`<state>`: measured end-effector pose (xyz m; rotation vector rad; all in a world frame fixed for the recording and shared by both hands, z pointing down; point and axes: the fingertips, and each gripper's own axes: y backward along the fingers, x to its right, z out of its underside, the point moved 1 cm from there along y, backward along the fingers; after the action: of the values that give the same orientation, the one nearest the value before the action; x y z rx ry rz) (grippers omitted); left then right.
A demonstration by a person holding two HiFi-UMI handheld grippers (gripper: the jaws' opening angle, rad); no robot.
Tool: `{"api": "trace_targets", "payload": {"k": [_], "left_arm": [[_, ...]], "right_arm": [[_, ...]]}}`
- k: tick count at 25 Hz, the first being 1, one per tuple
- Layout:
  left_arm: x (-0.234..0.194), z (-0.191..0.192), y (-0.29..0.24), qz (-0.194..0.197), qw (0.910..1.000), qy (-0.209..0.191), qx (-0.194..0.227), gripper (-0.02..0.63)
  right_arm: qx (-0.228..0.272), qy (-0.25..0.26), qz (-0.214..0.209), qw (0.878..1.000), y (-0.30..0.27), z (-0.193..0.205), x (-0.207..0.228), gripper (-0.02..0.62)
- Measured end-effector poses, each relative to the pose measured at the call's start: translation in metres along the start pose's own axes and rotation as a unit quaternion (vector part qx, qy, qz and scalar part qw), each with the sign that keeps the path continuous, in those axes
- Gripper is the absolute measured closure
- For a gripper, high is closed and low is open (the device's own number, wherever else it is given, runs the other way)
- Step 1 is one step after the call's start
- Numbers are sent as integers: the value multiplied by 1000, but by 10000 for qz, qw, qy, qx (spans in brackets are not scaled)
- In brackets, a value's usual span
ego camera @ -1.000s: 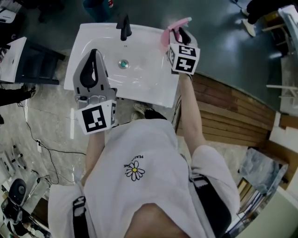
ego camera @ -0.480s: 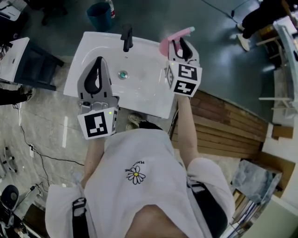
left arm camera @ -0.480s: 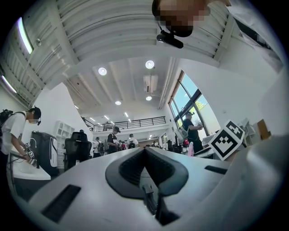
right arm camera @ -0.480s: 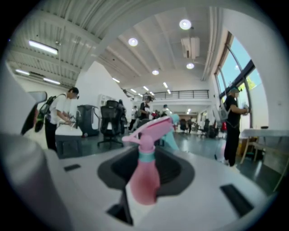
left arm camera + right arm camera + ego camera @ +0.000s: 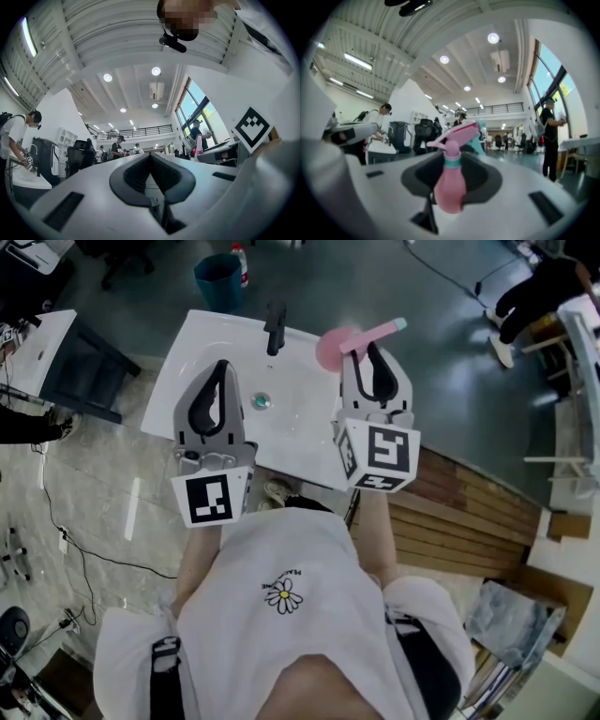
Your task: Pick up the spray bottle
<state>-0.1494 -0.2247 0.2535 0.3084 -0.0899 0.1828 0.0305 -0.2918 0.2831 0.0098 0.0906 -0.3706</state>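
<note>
The right gripper was clamped on the pink spray bottle, seemingly lifted above the far right corner of the sink; the left gripper was closed, empty; the pick-up looked practically complete.

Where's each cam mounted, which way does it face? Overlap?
Head view: on the head, steeply down at the sink; shirt, forearms, left gripper, right gripper show.
Left gripper view: on that gripper, along its shut, empty jaws into the hall.
Right gripper view: on that gripper, along jaws clamped on the pink spray bottle.
Shared: head and right gripper views both show the spray bottle.
</note>
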Motion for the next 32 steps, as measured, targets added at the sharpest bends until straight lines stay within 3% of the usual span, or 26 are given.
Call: {"api": "trace_targets", "payload": {"k": [5, 12, 32], "left_arm": [[-1, -7, 4, -29, 10000, -26, 85, 588], [0, -6, 8, 6, 10000, -19, 86, 588], [4, -10, 7, 29, 9999, -41, 142, 588]], "right_arm": [[299, -116, -73, 9995, 19, -9, -17, 457], [318, -27, -79, 9995, 39, 0, -36, 457], [474, 134, 4, 9988, 49, -14, -36, 457]]}}
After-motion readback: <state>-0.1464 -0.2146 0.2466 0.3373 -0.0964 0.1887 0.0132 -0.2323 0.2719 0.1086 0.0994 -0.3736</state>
